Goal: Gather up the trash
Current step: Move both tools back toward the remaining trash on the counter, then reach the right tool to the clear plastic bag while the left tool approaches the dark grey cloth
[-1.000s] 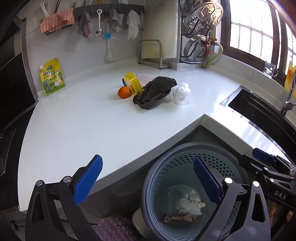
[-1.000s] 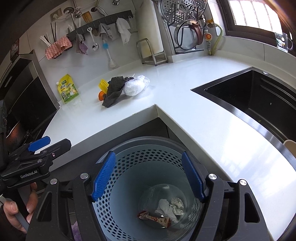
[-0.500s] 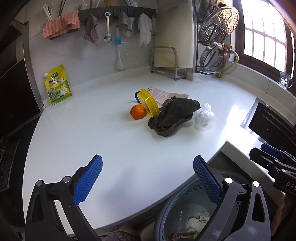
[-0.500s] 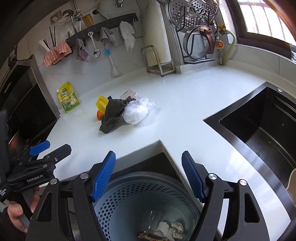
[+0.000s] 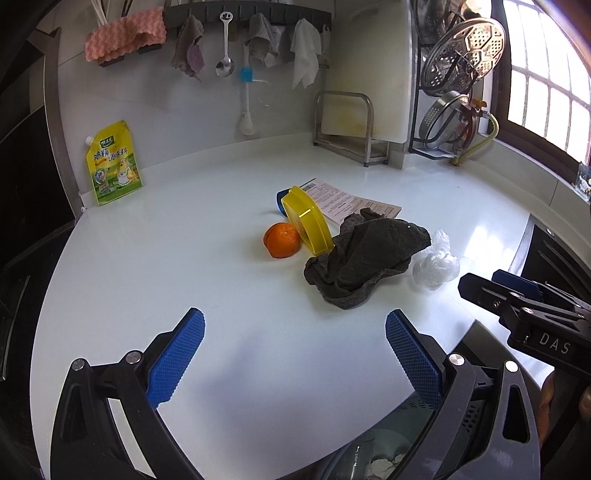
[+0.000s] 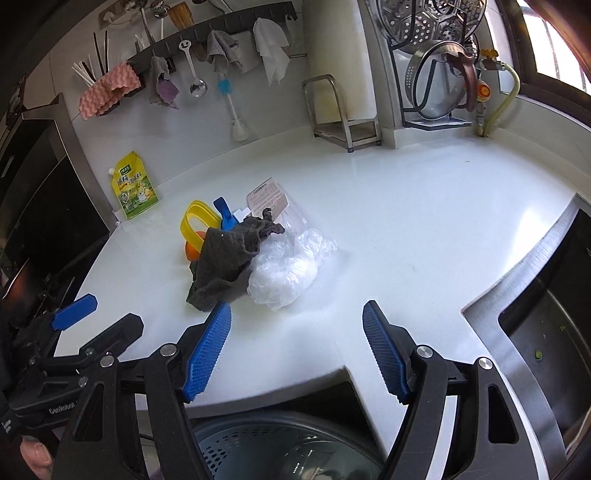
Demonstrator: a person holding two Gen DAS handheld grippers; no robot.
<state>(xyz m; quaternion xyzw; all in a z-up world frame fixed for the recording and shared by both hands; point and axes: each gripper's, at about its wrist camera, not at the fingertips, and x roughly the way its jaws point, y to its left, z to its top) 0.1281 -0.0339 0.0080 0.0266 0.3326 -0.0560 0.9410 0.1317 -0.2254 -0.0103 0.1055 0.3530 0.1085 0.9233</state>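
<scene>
A crumpled clear plastic bag [image 6: 284, 273] lies on the white counter beside a dark grey rag [image 6: 227, 264]; the bag also shows in the left wrist view [image 5: 436, 264], right of the rag [image 5: 364, 264]. An orange [image 5: 281, 240], a yellow lid [image 5: 306, 225] and a printed paper [image 5: 347, 203] lie behind the rag. My right gripper [image 6: 295, 347] is open and empty, just short of the bag. My left gripper [image 5: 293, 354] is open and empty over the counter's near part. The grey perforated bin [image 6: 288, 443] sits below the counter edge with crumpled paper inside [image 5: 384, 463].
A black sink [image 6: 554, 332] is set in the counter at the right. A yellow seasoning pouch [image 5: 112, 164] leans on the back wall. A cutting board rack [image 5: 351, 125] and a pot-lid stand [image 5: 454, 92] stand at the back. Utensils and cloths hang on a wall rail [image 5: 243, 14].
Both grippers have risen from over the bin and moved forward over the counter toward the rag and plastic bag. Both stay open and empty.
</scene>
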